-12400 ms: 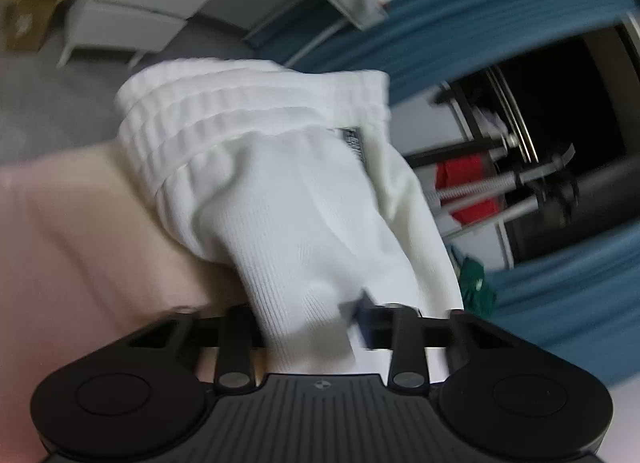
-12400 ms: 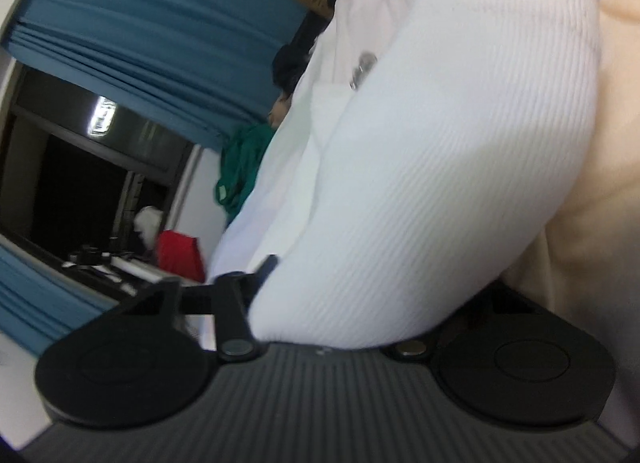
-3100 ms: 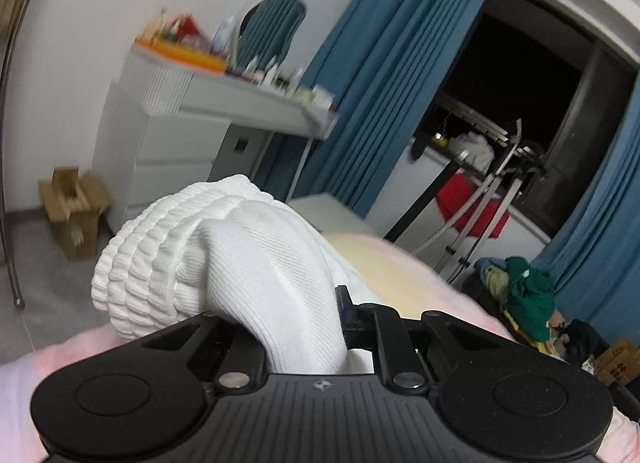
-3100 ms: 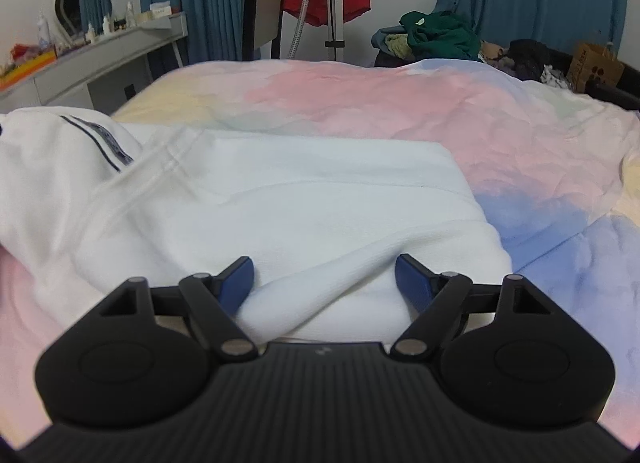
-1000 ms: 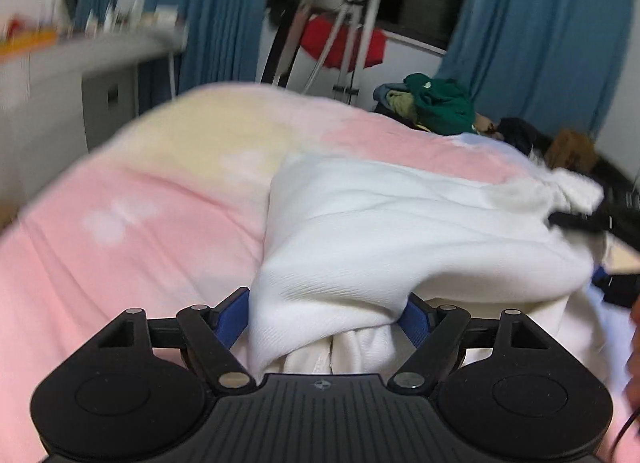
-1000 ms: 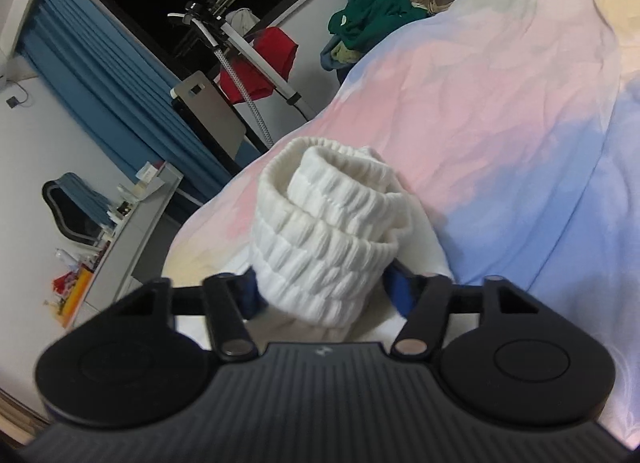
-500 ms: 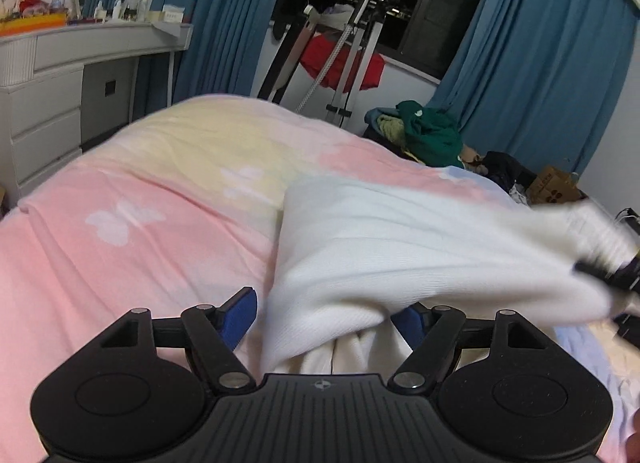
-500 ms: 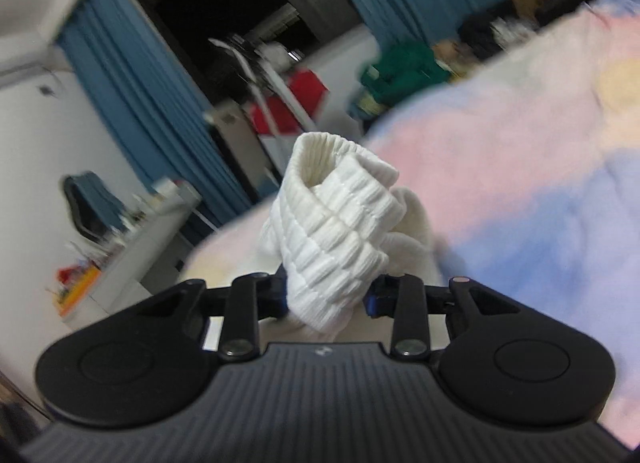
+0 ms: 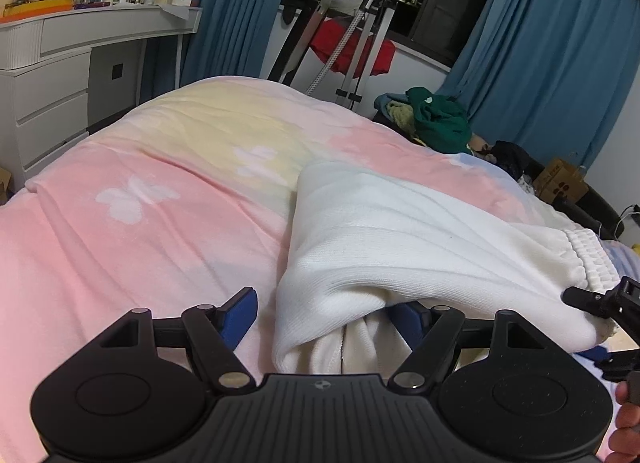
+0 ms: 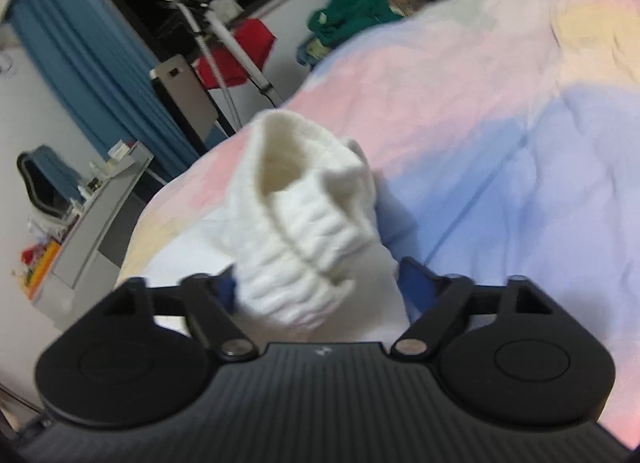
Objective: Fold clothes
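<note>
Over the pastel bed (image 9: 160,191), both grippers' fingers are spread, level, straddling the white garment (image 9: 400,239).

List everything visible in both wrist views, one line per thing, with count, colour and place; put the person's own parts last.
white garment: one, white, lying on the bed, ribbed waistband bunched at its right end
bedspread: one, pink, yellow and blue with pale butterfly shapes, under the garment
dresser: one, white, far left, bottles and clutter on top
curtains: blue, along the back wall beside a dark window
garment steamer stand: one, silver, behind the bed
red cloth: one, red, hanging at the stand
green clothes: one pile, green, past the bed's far edge
cardboard box: one, brown, far right
left gripper: black, blue pads, open, garment edge between the fingers
right gripper: black, blue pads, open around the waistband
hand: partly seen, bottom right
</note>
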Motion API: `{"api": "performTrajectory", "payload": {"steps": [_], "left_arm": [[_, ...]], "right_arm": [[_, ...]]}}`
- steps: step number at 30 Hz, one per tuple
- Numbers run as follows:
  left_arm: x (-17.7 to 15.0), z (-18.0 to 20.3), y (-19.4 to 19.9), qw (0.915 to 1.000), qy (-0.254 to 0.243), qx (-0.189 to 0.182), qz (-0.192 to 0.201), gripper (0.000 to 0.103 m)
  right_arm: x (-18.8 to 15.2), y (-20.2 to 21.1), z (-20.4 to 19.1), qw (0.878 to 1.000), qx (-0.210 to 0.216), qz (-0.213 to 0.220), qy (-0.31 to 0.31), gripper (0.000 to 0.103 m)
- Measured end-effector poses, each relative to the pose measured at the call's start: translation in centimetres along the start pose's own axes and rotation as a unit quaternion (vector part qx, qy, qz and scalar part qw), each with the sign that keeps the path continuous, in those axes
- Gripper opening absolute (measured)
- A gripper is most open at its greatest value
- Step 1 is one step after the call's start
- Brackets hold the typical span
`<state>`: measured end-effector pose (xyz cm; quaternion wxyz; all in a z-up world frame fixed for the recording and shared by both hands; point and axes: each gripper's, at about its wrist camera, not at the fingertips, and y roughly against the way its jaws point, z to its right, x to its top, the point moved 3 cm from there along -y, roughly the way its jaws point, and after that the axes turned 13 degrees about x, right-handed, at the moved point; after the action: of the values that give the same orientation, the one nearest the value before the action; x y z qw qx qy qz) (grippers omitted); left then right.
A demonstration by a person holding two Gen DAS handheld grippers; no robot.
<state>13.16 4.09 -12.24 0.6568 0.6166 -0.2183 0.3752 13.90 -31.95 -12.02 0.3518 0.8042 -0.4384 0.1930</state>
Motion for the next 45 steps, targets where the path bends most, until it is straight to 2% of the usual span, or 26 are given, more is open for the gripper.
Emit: {"api": "performTrajectory", "payload": {"steps": [6,9,10,14,16,19,21,22,23,25,27,30,32,33,36,39,42,45], "left_arm": [[-0.3,-0.5,-0.5,0.9998,0.011,0.005,-0.015,0.075],[-0.3,-0.5,-0.3,0.9999,0.006,0.011,-0.010,0.075],[-0.4,-0.4,-0.2,0.9999,0.004,0.014,-0.008,0.075],[-0.4,-0.8,-0.1,0.9997,0.009,0.022,-0.009,0.075],[-0.4,-0.9,-0.1,0.9997,0.012,0.019,-0.011,0.075],[-0.4,-0.6,0.2,0.9999,0.002,0.015,-0.008,0.075],[-0.2,-0.3,0.7,0.9998,-0.016,0.009,-0.008,0.070],[0.1,-0.2,1.1,0.9995,-0.028,-0.002,-0.011,0.069],[0.3,0.0,1.5,0.9990,-0.040,-0.012,-0.014,0.073],[0.8,0.1,2.3,0.9974,-0.061,-0.032,-0.020,0.075],[1.2,-0.4,3.2,0.9960,-0.065,-0.055,-0.024,0.078],[2.0,-1.6,4.9,0.9919,-0.046,-0.117,-0.021,0.087],[2.8,-2.5,5.2,0.9865,-0.015,-0.161,-0.025,0.097],[3.1,-2.9,5.0,0.9845,0.002,-0.173,-0.030,0.098],[4.0,-3.8,2.4,0.9809,0.055,-0.177,-0.057,0.100],[4.6,-4.2,-2.1,0.9744,0.100,-0.163,-0.119,0.100],[4.7,-3.8,-5.8,0.9616,0.119,-0.173,-0.177,0.099],[4.4,-3.0,-7.6,0.9557,0.114,-0.185,-0.199,0.099]], "right_arm": [[-0.7,-2.2,2.5,0.998,0.014,-0.035,-0.052,0.103],[-0.7,-2.9,2.8,0.995,0.054,-0.031,-0.083,0.102],[-0.8,-3.0,2.9,0.993,0.067,-0.030,-0.093,0.098],[-0.4,-2.4,0.3,0.996,0.074,-0.020,-0.041,0.097],[-0.3,-2.1,0.0,0.996,0.087,-0.009,-0.034,0.097],[-0.8,-3.1,1.1,0.996,0.066,-0.025,-0.052,0.097],[-1.0,-3.6,1.5,0.996,0.055,-0.035,-0.058,0.096],[-1.0,-3.6,1.5,0.996,0.053,-0.035,-0.056,0.095],[-1.0,-3.6,1.5,0.997,0.051,-0.035,-0.055,0.093],[-0.9,-3.5,1.3,0.997,0.044,-0.035,-0.050,0.083],[-1.0,-3.3,1.2,0.998,0.038,-0.034,-0.048,0.079],[-1.0,-3.0,1.2,0.998,0.034,-0.029,-0.049,0.074],[-0.8,-3.0,0.9,0.998,0.028,-0.027,-0.042,0.073],[-0.8,-2.9,0.7,0.999,0.025,-0.025,-0.038,0.072],[-0.7,-2.9,0.5,0.999,0.021,-0.021,-0.032,0.070],[-0.6,-2.8,0.3,0.999,0.018,-0.017,-0.028,0.070],[-0.6,-2.7,0.3,0.999,0.019,-0.013,-0.026,0.070],[-0.7,-2.5,0.3,0.999,0.022,-0.010,-0.025,0.070]]}}
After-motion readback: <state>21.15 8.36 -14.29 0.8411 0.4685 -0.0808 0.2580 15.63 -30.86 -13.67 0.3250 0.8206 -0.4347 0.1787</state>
